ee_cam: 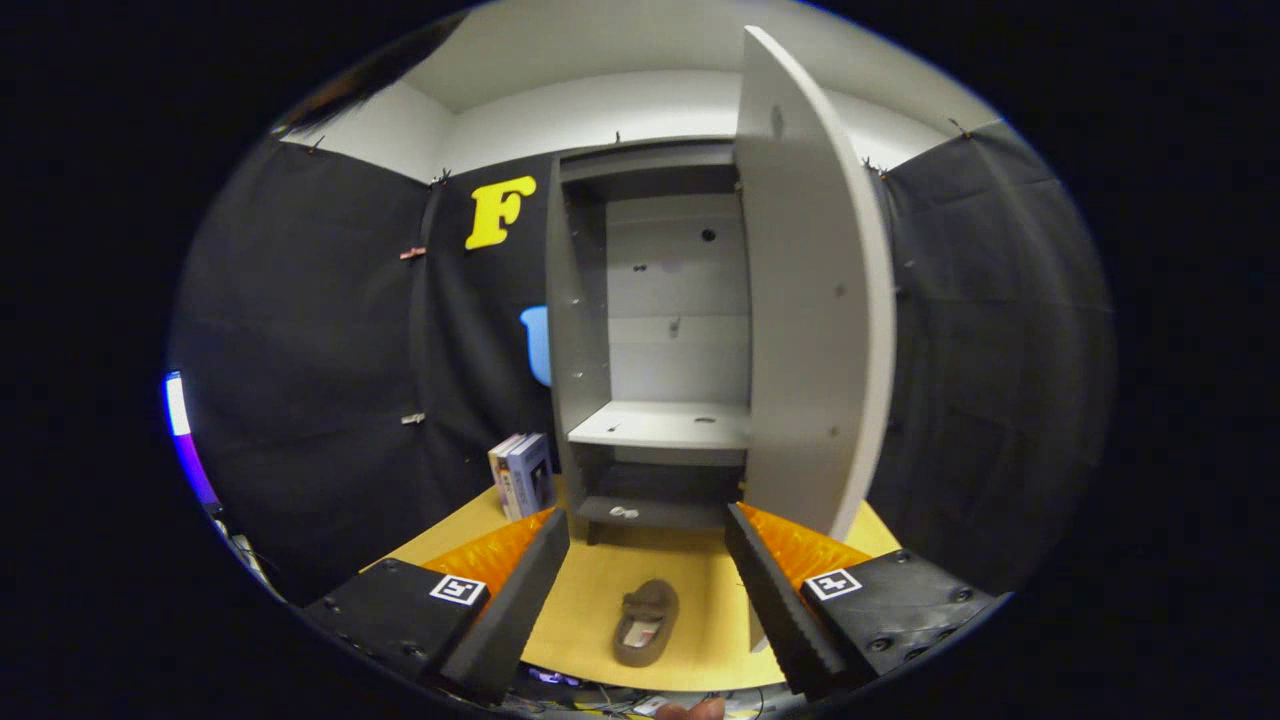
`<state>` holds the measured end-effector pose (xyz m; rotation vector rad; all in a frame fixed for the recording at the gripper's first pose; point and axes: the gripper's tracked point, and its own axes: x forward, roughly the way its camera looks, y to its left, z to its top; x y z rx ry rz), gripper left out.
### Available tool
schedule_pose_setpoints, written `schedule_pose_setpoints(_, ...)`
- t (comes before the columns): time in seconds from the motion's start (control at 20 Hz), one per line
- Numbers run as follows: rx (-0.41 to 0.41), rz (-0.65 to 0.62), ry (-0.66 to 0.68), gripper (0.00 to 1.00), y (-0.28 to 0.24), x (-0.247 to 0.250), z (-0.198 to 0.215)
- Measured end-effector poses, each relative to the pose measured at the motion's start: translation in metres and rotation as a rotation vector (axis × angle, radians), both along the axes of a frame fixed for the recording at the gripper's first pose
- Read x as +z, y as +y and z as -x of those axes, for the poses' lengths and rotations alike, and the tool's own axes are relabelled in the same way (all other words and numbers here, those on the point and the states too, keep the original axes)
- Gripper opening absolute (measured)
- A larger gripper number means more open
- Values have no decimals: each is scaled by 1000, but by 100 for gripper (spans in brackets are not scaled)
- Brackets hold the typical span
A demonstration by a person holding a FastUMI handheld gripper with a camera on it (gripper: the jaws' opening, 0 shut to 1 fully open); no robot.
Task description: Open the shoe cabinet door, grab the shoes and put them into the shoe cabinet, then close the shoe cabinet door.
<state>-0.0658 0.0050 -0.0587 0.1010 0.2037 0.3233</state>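
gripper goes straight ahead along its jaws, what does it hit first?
Probably the open shoe cabinet, near its lower shelves; depth is unclear. The gripper is open and holds nothing. The shoe lies lower, on the table between the jaws, likely under that line.

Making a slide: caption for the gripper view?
Open gripper above a brown shoe, facing the shoe cabinet with its door open.

I see black cloth walls [320,350] around the booth, white wall [640,105] and ceiling above at twelve o'clock. A light wooden floor [600,590] lies at six o'clock; books [522,474] lean at nine.
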Motion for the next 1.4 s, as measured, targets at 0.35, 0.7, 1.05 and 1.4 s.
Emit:
schedule_pose_setpoints(0.35, 31, -41, 324, 99, 57, -125, -9)
schedule_pose_setpoints(0.7, 10, 23, 486, 99, 85, -239, -39)
schedule_pose_setpoints(1.05, -51, 34, 625, 99, 92, -337, -75)
schedule_pose_setpoints(1.4, -105, 70, 572, 86, 98, -389, -135)
